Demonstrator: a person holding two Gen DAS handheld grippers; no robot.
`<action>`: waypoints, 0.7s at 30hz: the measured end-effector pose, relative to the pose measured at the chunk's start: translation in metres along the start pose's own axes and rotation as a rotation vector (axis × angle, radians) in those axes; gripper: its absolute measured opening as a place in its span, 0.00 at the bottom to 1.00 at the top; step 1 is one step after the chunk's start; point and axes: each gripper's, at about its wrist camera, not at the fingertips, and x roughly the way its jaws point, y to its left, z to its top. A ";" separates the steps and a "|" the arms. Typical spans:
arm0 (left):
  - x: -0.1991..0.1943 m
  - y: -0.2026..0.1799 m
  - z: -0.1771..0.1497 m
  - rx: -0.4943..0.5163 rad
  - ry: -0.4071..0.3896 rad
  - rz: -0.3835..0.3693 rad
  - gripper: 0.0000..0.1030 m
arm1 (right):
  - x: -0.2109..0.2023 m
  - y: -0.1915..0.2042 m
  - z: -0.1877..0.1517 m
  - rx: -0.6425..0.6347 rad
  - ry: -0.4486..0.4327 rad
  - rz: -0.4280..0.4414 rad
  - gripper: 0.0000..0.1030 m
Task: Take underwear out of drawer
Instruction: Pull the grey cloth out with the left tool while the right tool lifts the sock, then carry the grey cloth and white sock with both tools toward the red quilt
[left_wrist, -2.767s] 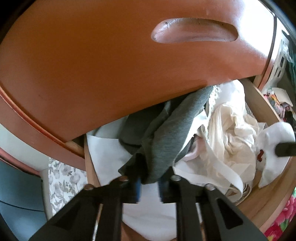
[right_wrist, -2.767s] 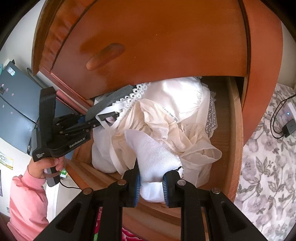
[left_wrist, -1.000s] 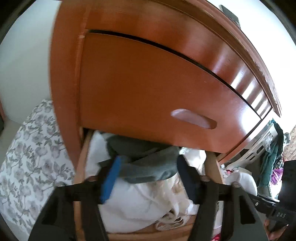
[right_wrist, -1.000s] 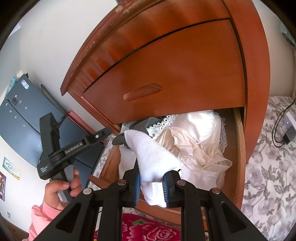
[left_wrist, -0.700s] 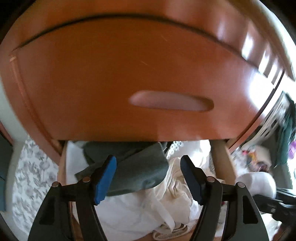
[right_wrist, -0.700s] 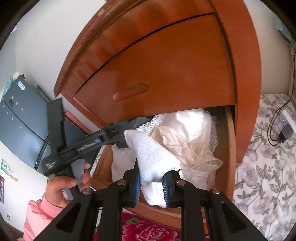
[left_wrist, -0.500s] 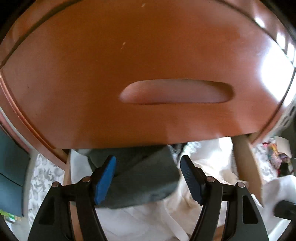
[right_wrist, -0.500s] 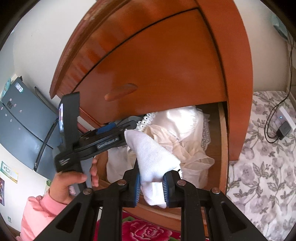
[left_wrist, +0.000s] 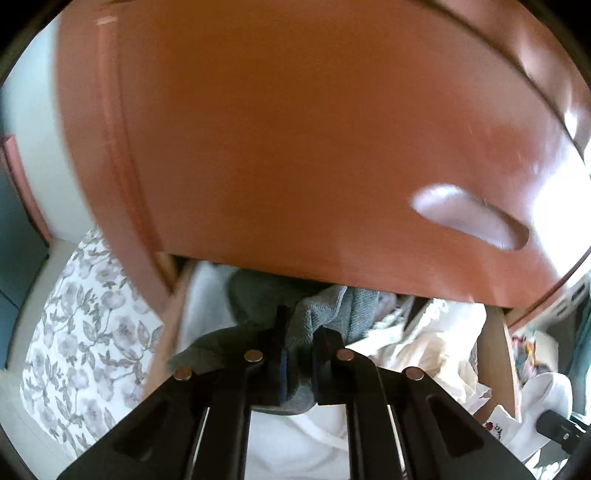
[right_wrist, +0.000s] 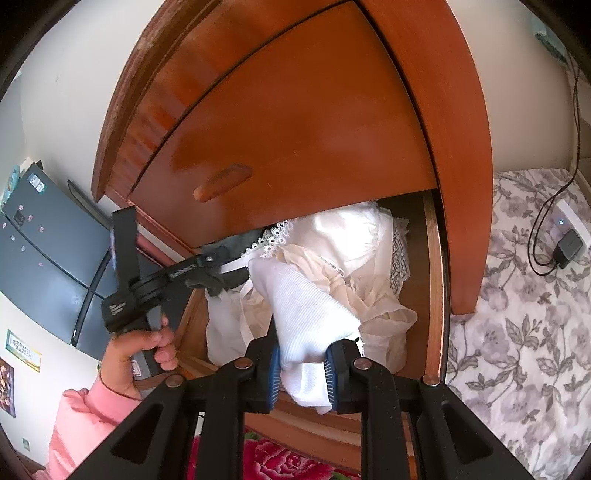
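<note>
Nearest to you in the right wrist view, your right hand-held gripper (right_wrist: 301, 373) is clamped narrow on a white ribbed garment (right_wrist: 306, 314), which rises from between the blue pads toward 12 o'clock, above the drawer's front edge. At 9 o'clock from it, your left hand (right_wrist: 138, 354), in a pink sleeve (right_wrist: 79, 432), grips the handle of the other tool. In the left wrist view, your left hand-held gripper (left_wrist: 298, 363) is closing its jaws with a fold of grey underwear (left_wrist: 321, 314) pinched between the pads; the picture is blurred, but the cloth plainly sits between the fingers. That grey piece lies at the left side of the open drawer (right_wrist: 432, 295), partly tucked beneath the closed drawer front (right_wrist: 295, 133) above it. Beyond, toward 1 o'clock in the right wrist view, the drawer holds a heap of cream and white clothes (right_wrist: 347, 254), some with a lace edge. Farther out at 3 o'clock lies a floral bedspread (right_wrist: 517, 332) with a charger and cable (right_wrist: 567, 245) on it.
</note>
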 end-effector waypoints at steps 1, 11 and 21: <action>-0.007 0.010 -0.001 -0.019 -0.021 0.016 0.09 | 0.000 0.000 0.000 0.000 -0.001 -0.002 0.21; -0.046 0.051 -0.016 -0.078 -0.105 -0.010 0.08 | 0.001 0.010 -0.003 -0.005 -0.008 0.000 0.21; -0.125 0.035 -0.014 0.000 -0.240 -0.117 0.08 | -0.029 0.045 0.002 -0.050 -0.086 0.026 0.21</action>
